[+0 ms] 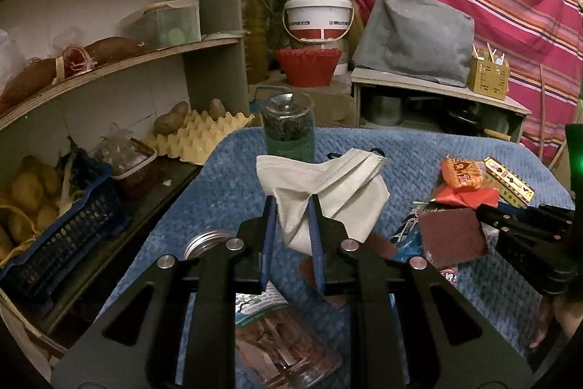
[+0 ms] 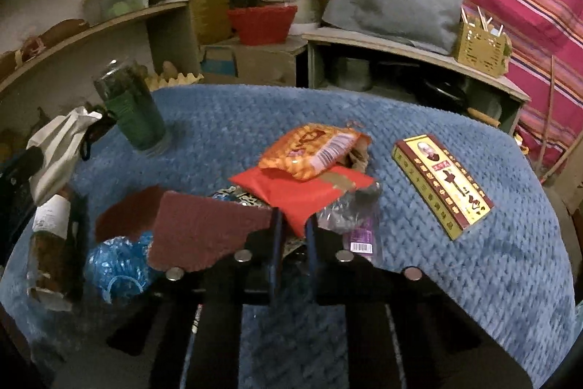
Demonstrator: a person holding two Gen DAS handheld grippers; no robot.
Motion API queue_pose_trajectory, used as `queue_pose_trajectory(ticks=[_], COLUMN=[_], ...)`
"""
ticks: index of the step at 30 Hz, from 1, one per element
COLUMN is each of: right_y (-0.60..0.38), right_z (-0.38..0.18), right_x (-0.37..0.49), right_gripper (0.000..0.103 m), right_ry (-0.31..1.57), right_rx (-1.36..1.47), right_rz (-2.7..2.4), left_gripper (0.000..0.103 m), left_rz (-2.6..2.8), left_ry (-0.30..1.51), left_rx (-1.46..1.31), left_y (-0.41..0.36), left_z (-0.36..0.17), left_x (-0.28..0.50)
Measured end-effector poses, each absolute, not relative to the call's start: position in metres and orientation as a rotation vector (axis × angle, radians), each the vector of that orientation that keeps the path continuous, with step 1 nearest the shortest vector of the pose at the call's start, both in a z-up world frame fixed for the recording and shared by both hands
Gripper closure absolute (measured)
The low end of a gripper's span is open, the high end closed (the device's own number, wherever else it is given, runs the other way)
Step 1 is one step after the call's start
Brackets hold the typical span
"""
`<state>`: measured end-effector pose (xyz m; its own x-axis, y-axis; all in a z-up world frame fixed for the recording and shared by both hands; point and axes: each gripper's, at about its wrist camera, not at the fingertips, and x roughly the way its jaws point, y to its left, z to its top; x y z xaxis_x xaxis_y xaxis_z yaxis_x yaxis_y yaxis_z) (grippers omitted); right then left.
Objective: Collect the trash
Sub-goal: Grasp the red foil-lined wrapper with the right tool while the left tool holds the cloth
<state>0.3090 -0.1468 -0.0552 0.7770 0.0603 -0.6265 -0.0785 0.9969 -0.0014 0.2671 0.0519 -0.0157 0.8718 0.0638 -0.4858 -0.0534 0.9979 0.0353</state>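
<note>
The blue knitted cloth (image 2: 226, 130) covers the table. Only the right wrist view shows the whole trash pile: one flat yellow carton (image 2: 442, 185), one red pouch (image 2: 302, 195), one crinkled orange snack bag (image 2: 313, 152) and one blue plastic wad (image 2: 120, 261). Only the left wrist view shows one metal lid (image 1: 206, 241). The left gripper (image 1: 292, 203) is clamped on one white folded face mask (image 1: 324, 192), raised in front of one glass jar (image 1: 288, 130). The right gripper (image 2: 291, 219) is closed on the red pouch's corner.
</note>
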Motion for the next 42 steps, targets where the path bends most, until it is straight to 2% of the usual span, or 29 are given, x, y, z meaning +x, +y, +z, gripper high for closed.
queue_pose_trajectory(ticks=[5, 18, 42], right_y=[-0.15, -0.19, -0.244], right_z=[-0.046, -0.021, -0.005], right_x=[0.297, 0.236, 0.176], right_gripper=[0.102, 0.102, 0.102], right_ry=[0.651, 0.593, 0.559], right_rx=[-0.055, -0.043, -0.086], right_rz=[0.071, 0.053, 0.009], left_gripper=[0.086, 0.086, 0.086], left_rz=[0.065, 0.036, -0.061], left_ry=[0.506, 0.464, 0.454], left_rx=[0.02, 0.012, 0.061], left_y=[0.052, 0.037, -0.028], left_z=[-0.013, 0.006, 0.022], left_x=[0.265, 0.24, 0.209])
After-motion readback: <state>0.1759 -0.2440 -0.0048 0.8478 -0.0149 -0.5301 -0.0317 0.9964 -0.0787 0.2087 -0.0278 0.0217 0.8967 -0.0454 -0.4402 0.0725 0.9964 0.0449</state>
